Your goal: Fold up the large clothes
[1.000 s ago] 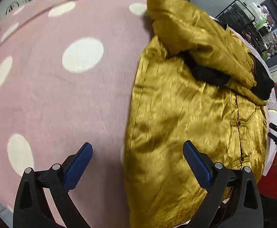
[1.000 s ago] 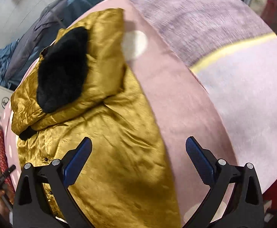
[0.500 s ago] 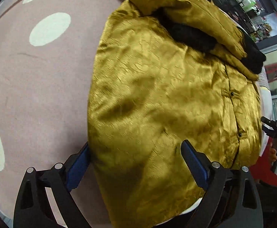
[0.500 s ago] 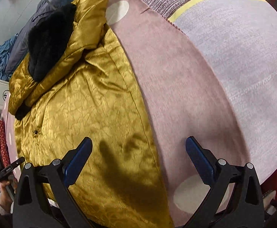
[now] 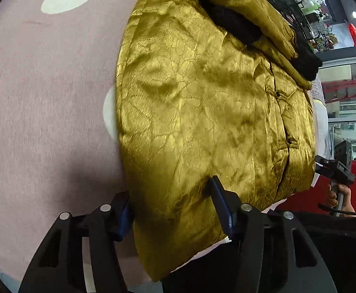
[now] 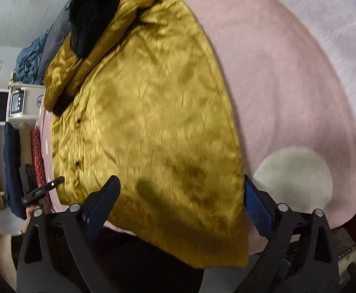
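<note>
The shiny, crinkled gold satin jacket with black fur lining (image 5: 202, 102) is lying on the pink fleece blanket with white dots (image 5: 46, 92), its sleeves already brought in over the chest so that it is forming a long, tidy panel, buttons showing along one side. That part looks done; the lengthwise fold from hem to collar looks still to come.

The left gripper (image 5: 173, 207) is sitting at the jacket's near hem corner; its jaws have just been closing, and they are now bracketing a thick bunch of the gold cloth, seemingly pinching it. The right gripper (image 6: 180, 200) is straddling the opposite near corner, jaws nearly at their widest and closing slightly, with hem between them but not yet squeezed.
</note>
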Demonstrator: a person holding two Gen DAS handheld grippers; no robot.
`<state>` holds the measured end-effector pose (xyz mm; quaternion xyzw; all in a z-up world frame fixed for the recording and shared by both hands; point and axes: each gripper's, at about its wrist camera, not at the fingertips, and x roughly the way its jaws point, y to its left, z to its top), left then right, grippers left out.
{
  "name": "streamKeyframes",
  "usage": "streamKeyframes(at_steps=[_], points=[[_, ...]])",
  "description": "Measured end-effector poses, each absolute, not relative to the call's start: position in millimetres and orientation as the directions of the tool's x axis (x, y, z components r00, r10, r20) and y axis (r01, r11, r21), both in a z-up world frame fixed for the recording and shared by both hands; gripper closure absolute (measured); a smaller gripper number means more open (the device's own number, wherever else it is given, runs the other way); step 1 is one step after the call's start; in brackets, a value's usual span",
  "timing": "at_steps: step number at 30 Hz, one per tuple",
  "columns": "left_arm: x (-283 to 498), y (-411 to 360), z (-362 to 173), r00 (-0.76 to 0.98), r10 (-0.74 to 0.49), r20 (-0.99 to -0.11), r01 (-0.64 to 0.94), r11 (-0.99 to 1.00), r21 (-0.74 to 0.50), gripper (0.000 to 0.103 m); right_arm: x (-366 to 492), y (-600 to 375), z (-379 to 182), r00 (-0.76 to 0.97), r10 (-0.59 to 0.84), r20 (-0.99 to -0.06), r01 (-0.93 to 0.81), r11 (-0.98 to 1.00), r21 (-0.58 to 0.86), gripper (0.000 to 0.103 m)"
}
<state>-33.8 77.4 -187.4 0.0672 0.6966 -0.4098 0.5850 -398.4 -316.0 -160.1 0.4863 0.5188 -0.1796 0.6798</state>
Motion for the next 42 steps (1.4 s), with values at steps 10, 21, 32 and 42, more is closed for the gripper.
streamKeyframes(at_steps=[10, 21, 32, 42], points=[[-48, 52, -186, -0.364, -0.361, -0.859, 0.616, 0.598, -0.513, 0.078, -419, -323, -167, 0.436, 0.3, -0.849, 0.766, 0.371, 0.525, 0.063], [-43, 69, -191, -0.358, -0.35, -0.866, 0.589, 0.635, -0.5, 0.088, -440, -313, -176, 0.492, 0.351, -0.797, 0.761, 0.272, 0.589, 0.063], [-58, 81, -168, -0.363, -0.314, -0.877, 0.663, 0.574, -0.48, 0.096, -428, -296, -156, 0.457, 0.373, -0.807, 0.72, 0.378, 0.582, 0.094], [-42, 75, -166, -0.392, -0.315, -0.864, 0.624, 0.6, -0.501, 0.096, -445, -270, -164, 0.389, 0.455, -0.801, 0.747, 0.353, 0.563, 0.095]])
